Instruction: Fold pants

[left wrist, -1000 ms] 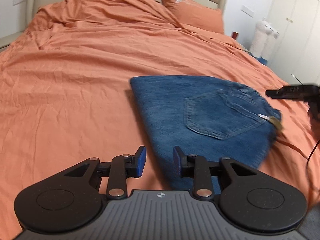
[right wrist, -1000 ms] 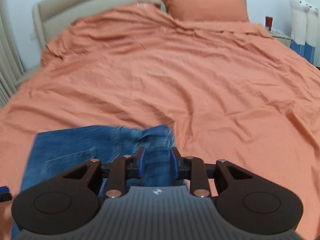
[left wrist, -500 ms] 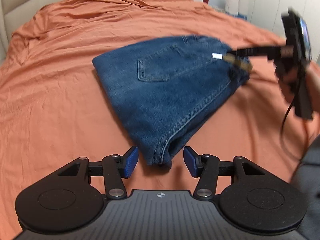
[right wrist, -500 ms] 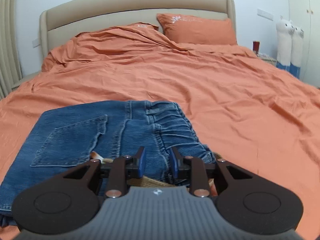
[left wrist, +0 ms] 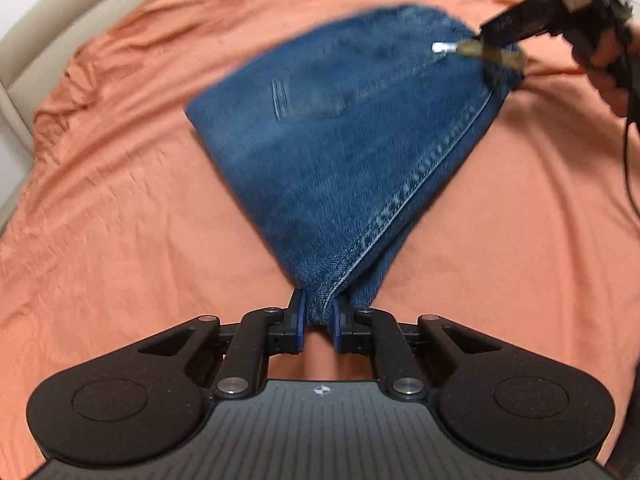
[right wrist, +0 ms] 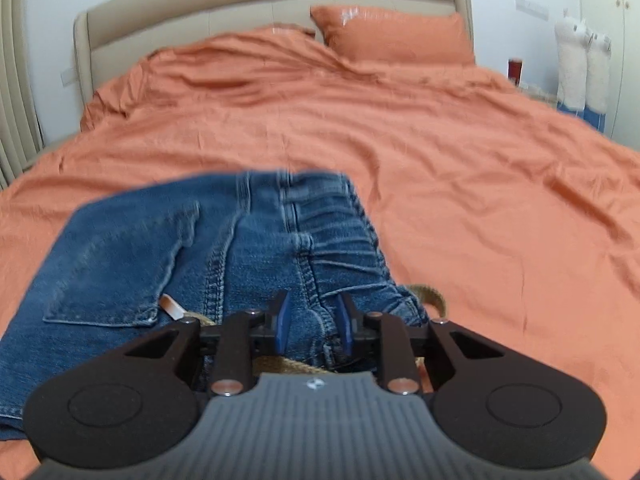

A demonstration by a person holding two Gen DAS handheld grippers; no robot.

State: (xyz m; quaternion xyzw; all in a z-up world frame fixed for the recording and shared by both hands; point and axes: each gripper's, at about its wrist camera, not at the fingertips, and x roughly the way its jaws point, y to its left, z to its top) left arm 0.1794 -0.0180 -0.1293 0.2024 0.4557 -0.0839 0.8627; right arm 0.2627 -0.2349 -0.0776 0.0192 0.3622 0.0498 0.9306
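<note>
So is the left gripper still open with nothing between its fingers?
No, the left gripper is clamped on a corner of the folded jeans, denim bunched between its blue pads.

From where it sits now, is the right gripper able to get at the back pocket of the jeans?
Probably not right now. The right gripper is shut on the waistband of the jeans, so it would have to let go first. Otherwise the back pocket lies uncovered just to its left, with nothing on it.

Soft, even room light, hardly any shadows. The jeans (left wrist: 340, 128) smear with motion blur. Fisheye bends the headboard (right wrist: 272, 12) at the edges.
</note>
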